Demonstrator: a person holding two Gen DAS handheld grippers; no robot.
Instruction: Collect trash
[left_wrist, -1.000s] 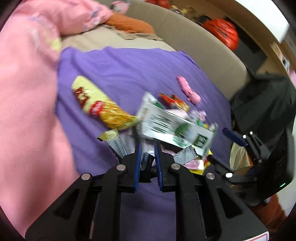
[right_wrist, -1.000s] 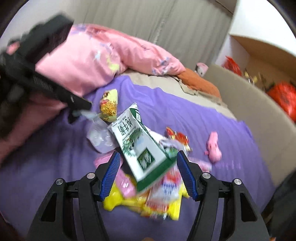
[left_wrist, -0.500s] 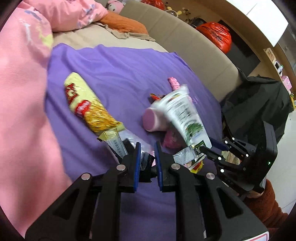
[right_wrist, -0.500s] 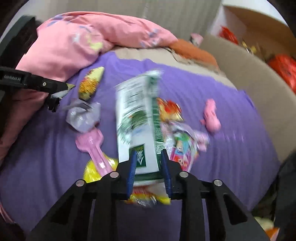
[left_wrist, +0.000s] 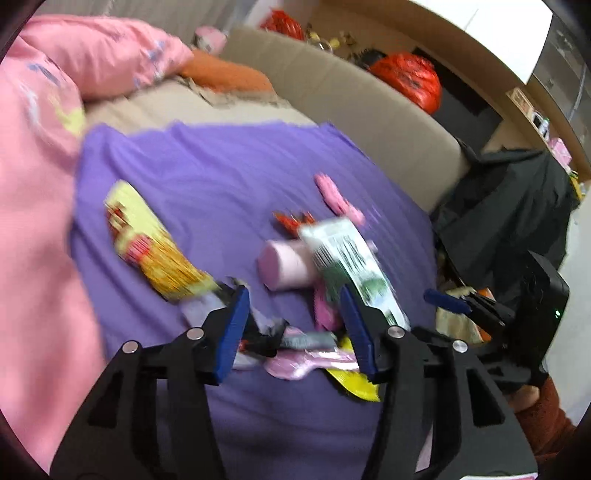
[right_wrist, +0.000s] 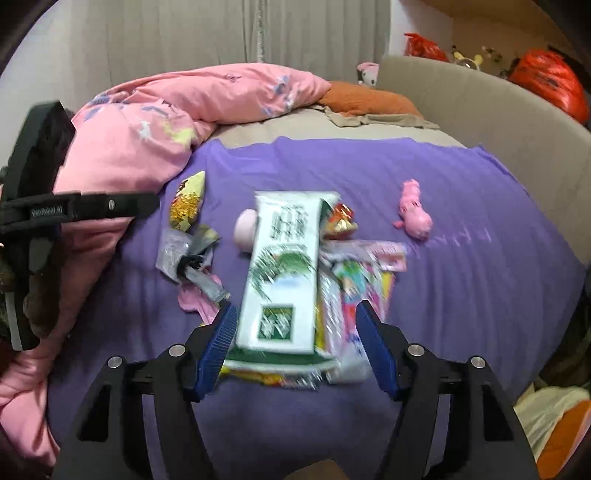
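- Carton (right_wrist: 282, 273) lies free on the litter heap, between the wide-spread fingers of the right gripper (right_wrist: 297, 345); half a second ago those fingers pinched it.
- Left gripper (left_wrist: 293, 332) is spread too, empty; a moment ago it was nearly closed on a crumpled wrapper (right_wrist: 184, 251), which now lies on the purple sheet (right_wrist: 443, 295).
- Heap in the right view: carton on top, pink cup (right_wrist: 245, 229) behind it, bright packets (right_wrist: 354, 273) just beside.
- Yellow snack bag (left_wrist: 155, 251) and pink toy (right_wrist: 413, 218) lie apart from the heap.
- Judgement: both releases look like gathering trash into one pile; bagging not yet done.
- Motion blur hides finer detail.
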